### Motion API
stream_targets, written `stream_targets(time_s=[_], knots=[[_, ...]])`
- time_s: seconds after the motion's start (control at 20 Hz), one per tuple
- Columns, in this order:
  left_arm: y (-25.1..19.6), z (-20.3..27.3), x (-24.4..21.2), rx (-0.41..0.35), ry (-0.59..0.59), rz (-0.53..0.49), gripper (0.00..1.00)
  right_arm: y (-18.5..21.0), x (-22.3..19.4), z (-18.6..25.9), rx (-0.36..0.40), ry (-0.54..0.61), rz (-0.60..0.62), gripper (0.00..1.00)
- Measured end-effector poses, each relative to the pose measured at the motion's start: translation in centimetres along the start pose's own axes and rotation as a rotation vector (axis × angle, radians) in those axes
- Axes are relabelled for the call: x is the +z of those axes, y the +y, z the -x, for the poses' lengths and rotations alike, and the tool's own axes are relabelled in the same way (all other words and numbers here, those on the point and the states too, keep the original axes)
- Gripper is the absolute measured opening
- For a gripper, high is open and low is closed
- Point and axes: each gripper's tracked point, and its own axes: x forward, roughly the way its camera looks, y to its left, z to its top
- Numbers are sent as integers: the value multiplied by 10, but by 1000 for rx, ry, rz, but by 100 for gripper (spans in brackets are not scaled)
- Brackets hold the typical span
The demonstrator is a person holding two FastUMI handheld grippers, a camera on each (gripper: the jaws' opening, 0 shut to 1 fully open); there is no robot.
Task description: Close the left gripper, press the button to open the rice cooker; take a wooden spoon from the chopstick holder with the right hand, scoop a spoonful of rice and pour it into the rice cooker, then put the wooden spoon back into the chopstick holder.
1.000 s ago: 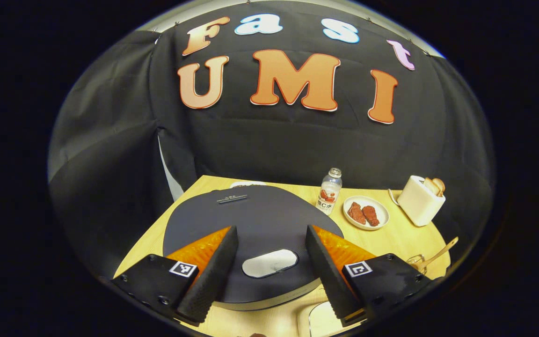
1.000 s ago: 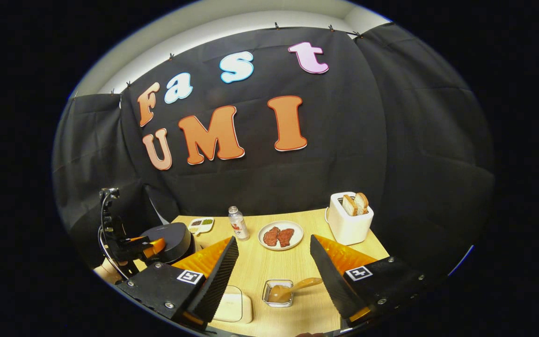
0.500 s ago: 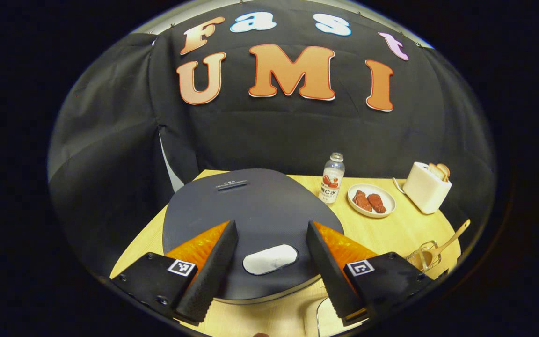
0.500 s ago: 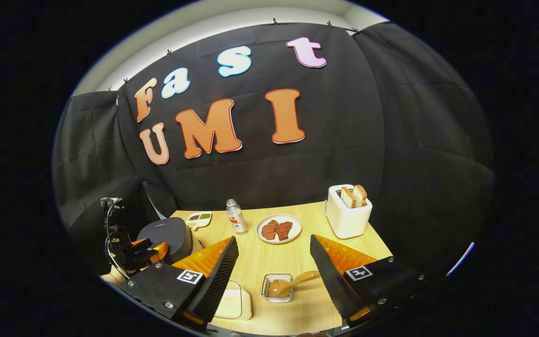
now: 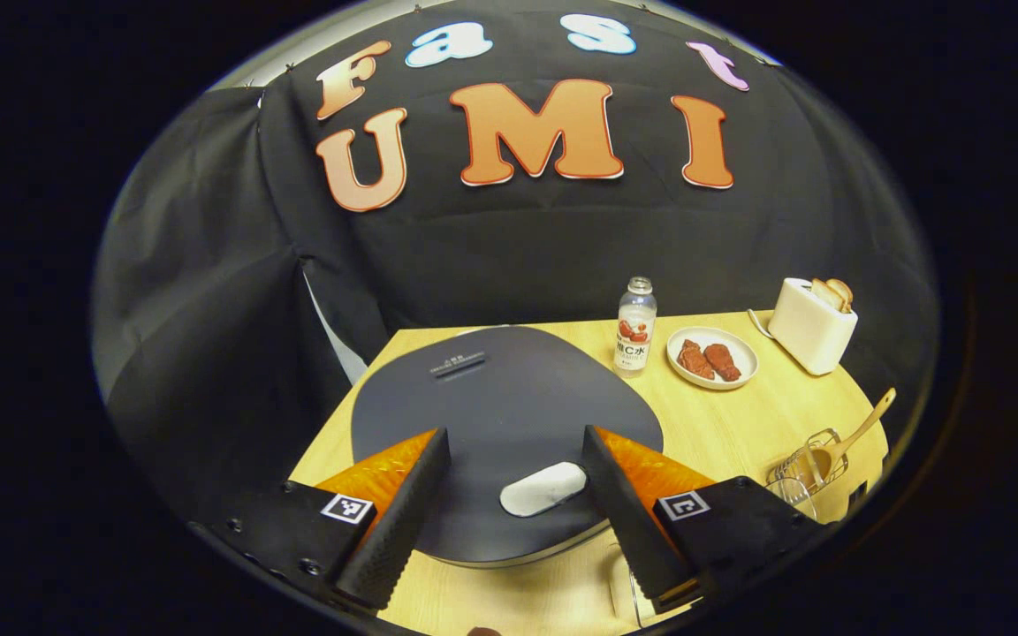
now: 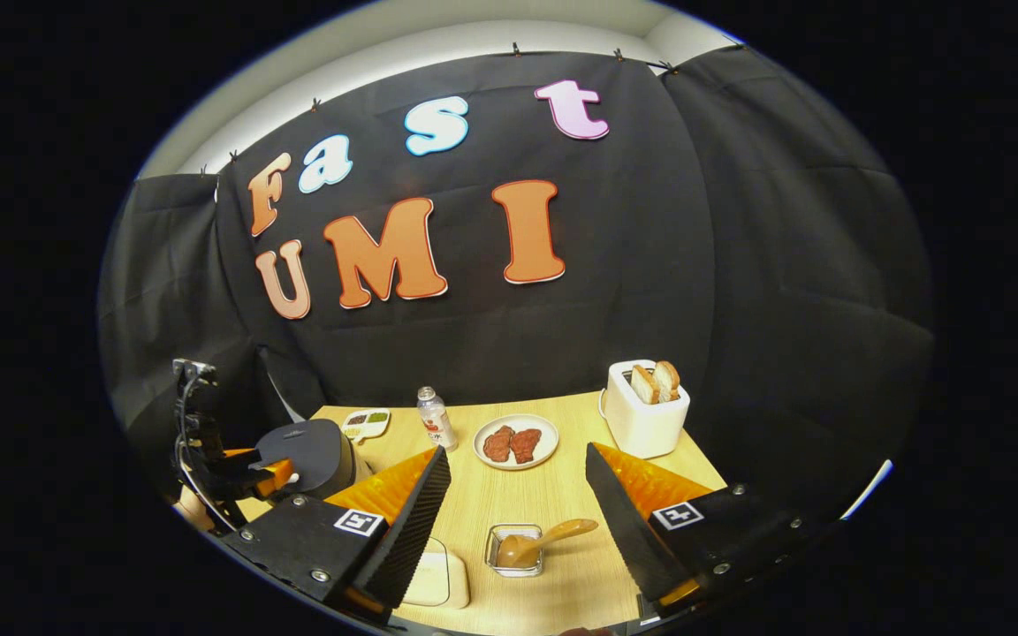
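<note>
**Both grippers held open above the table, rice cooker lid down**

The rice cooker (image 5: 500,415) is taken as the landmark. In the left gripper view its dark lid is seen lying flat and closed, and the pale oval button (image 5: 543,488) is set near the front edge of that lid. The left gripper (image 5: 513,521) is held over the front of the cooker with its fingers spread wide apart; the button is seen between them, nearer the right finger, and nothing is gripped. Whether the fingers touch the lid cannot be told.

To the right of the cooker, near the table's (image 5: 739,424) edge, a wire chopstick holder (image 5: 805,464) is seen, and a wooden spoon (image 5: 854,435) is stood in it with its handle leaning up and away from the cooker. Behind and to the right of the cooker a small bottle (image 5: 635,325) is stood upright, then a plate of meat (image 5: 710,358), then a white toaster (image 5: 814,325) with bread in its slots.

In the right gripper view the right gripper (image 6: 518,521) is held well to the right of the cooker (image 6: 310,452), its fingers likewise spread apart and empty. Between them, farther off, a small square container (image 6: 515,549) is seen on the table with the wooden spoon's (image 6: 544,539) bowl resting in it. A flat pale box (image 6: 434,579) lies just beside the container, on the cooker's side. The left gripper (image 6: 275,473) is seen at the cooker's front.
</note>
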Motion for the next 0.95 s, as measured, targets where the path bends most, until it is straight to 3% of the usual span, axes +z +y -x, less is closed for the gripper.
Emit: stream_targets(time_s=[0.35, 0.55, 0.95], knots=[[51, 83, 132, 69, -219, 45, 100, -16, 34, 0, -35, -59, 17, 95], [70, 139, 187, 59, -354, 104, 100, -32, 55, 3, -77, -105, 38, 95], [93, 195, 207, 84, -473, 131, 100, -53, 70, 18, -136, -173, 37, 95]])
